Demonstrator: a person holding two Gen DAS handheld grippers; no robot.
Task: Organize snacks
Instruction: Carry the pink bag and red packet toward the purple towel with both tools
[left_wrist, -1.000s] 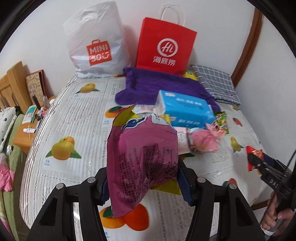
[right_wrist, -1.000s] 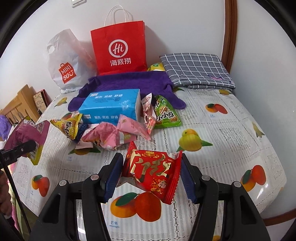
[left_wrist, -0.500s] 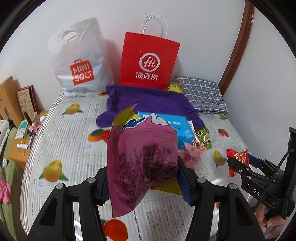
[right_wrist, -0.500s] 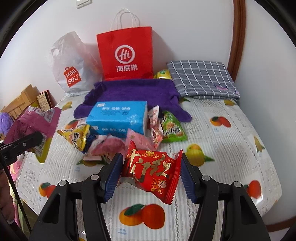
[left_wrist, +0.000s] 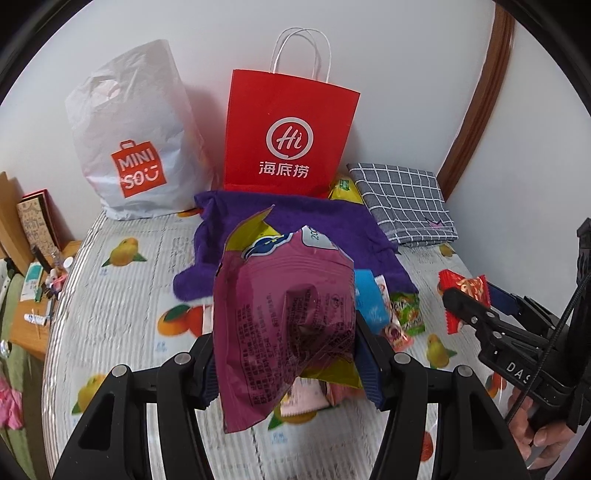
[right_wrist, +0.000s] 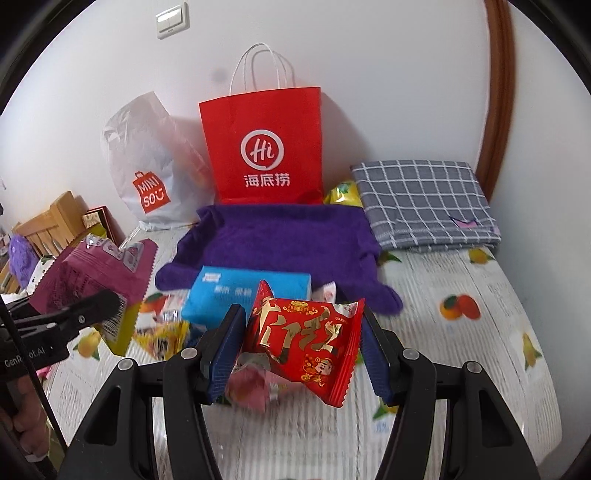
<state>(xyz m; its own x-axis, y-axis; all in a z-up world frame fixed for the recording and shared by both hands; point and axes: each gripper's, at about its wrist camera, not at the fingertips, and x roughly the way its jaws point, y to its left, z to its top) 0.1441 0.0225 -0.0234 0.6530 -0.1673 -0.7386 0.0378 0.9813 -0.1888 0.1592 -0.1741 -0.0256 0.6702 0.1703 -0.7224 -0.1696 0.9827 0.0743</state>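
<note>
Gripping a magenta snack bag, the left tool has its two blue pads pressed against the bag's sides, jaws roughly half apart, and the bag hangs clear above the table. Over on the right, the right tool is clamped the same way on a red snack packet with gold lettering, also lifted off the fruit-print cloth. Seen from the left wrist camera, that red packet sits out at three o'clock, pinched in the other tool, with a hand wrapped round its handle lower down at four o'clock. From the right wrist camera, the magenta bag shows at nine o'clock.

Straight ahead at twelve o'clock, a red paper bag with white handles stands upright against the wall, and a white plastic shopping bag slumps just beside it at eleven o'clock. A purple towel lies spread in front of the red bag. A folded grey checked cloth rests at one o'clock, with something yellow peeking out between it and the red bag.

On the towel's near edge, a blue tissue pack sits just beyond the red packet. Loose snacks are scattered around it: a green packet to its right, a yellow one to its left, pink wrappers beneath the right tool.
</note>
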